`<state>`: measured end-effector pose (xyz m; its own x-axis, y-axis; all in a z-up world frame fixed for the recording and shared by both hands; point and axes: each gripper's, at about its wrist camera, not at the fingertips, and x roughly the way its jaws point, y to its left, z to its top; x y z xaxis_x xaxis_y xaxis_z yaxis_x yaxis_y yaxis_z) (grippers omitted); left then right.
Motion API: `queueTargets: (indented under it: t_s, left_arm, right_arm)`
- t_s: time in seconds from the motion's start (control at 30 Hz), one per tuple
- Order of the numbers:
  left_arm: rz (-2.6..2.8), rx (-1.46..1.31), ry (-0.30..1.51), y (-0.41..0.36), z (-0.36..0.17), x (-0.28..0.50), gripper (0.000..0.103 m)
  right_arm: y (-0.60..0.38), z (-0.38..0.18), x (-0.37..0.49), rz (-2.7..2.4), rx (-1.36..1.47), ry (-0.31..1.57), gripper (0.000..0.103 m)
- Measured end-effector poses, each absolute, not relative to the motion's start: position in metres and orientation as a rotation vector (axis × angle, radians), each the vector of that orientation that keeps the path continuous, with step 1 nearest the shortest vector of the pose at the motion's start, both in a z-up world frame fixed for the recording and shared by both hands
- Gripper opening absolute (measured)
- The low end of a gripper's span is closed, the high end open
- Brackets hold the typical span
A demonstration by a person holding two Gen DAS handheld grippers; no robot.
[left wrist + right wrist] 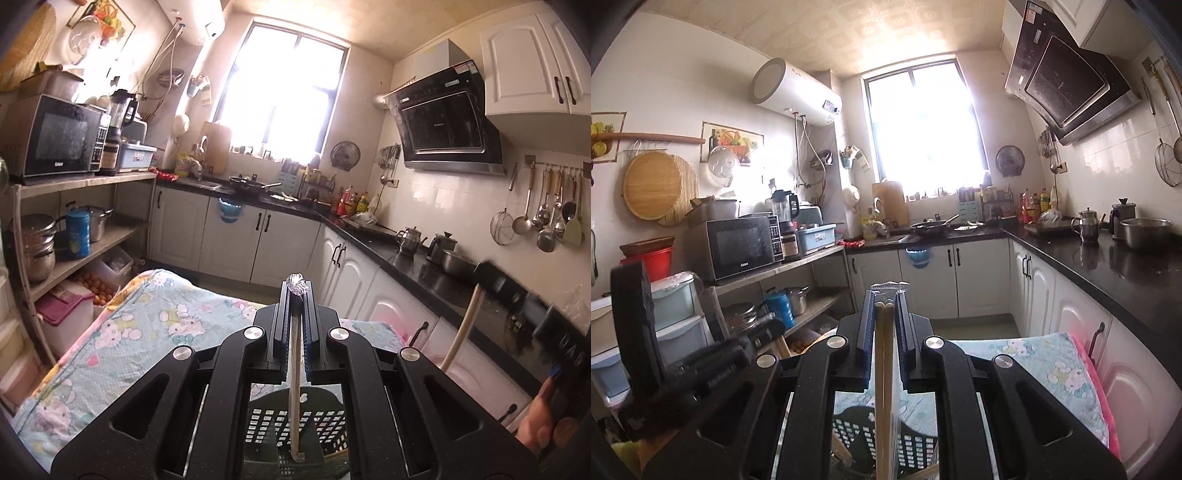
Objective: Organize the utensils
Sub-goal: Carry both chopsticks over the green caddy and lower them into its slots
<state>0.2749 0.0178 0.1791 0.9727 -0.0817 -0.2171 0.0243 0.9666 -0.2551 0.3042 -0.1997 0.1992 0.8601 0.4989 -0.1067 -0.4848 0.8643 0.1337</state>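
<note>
In my left gripper [295, 291] I hold a single pale wooden stick [295, 387], likely a chopstick in a clear wrapper; the jaws are pressed tight on it. It runs down between the fingers, thin and straight, and its lower end hangs over a dark perforated basket [266, 428] that shows through the gap below. A bit of crinkled clear plastic [297, 282] pokes out at the fingertips.

My right gripper [886, 295] is closed on a pair of chopsticks [883, 369]. They are light brown wood, side by side and touching, with blunt squared tops just below the fingertips. A clear sleeve [890, 286] wraps them, and its flat sealed edge sticks up past the tips. Their lower ends drop toward the same dark basket [916, 443], whose wall is a grid of small rectangular holes. Whether they touch the basket I cannot tell.

The basket sits on a table under a light blue cartoon-print cloth [147, 332], which has a pink edge on the counter side.

In the left view my right gripper shows blurred at the right edge, a pale stick [461, 332] slanting down from it. In the right view my left gripper [683, 362] is a dark blur at lower left.
</note>
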Motion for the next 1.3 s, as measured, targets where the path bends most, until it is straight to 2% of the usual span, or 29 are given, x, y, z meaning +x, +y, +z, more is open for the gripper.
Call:
queueTargets:
  t_s: [0.77,1.3]
  left_arm:
    - [-0.076,-0.224,0.283,0.005,0.115,0.295,0.001]
    - [-0.092,-0.222,0.331,0.001,0.089,0.291,0.001]
  right_arm:
    - [-0.194,0.158,0.343,0.447,0.102,0.112,0.011]
    - [-0.19,0.118,0.342,0.394,0.058,0.127,0.011]
